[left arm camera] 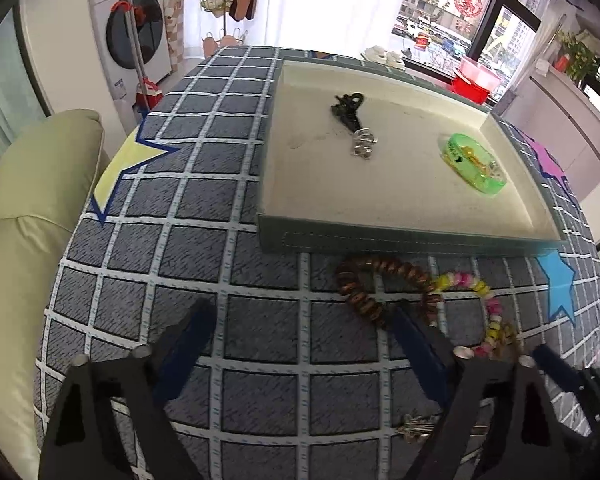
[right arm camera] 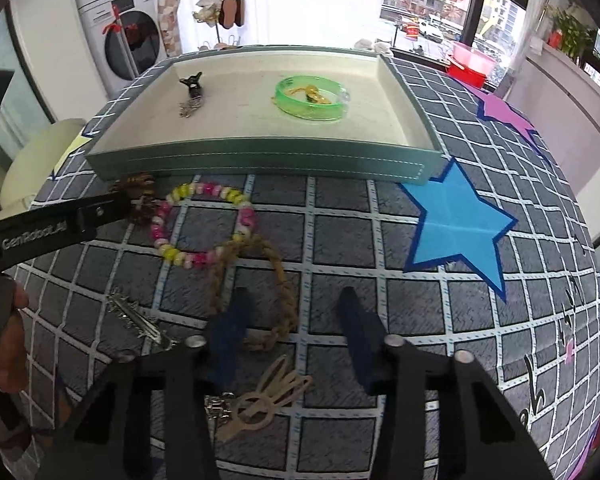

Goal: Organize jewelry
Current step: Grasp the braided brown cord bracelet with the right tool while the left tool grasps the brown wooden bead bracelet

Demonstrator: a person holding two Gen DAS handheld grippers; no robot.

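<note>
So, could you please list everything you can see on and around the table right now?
Tray: one, grey-green, cream lining, far side of table.
Green bangle: one, in tray, right.
Black clip with silver charm: one, in tray, left.
Brown bead bracelet: one, on cloth before tray.
Pink-yellow bead bracelet: one, on cloth.
Braided tan bracelet: one, on cloth.
Silver pin: one, on cloth.
Beige hair clip: one, nearest.
Blue star: one, on checked cloth.
Washing machine: one, white, background.
Left gripper: open.
Right gripper: open over the braided bracelet.
</note>
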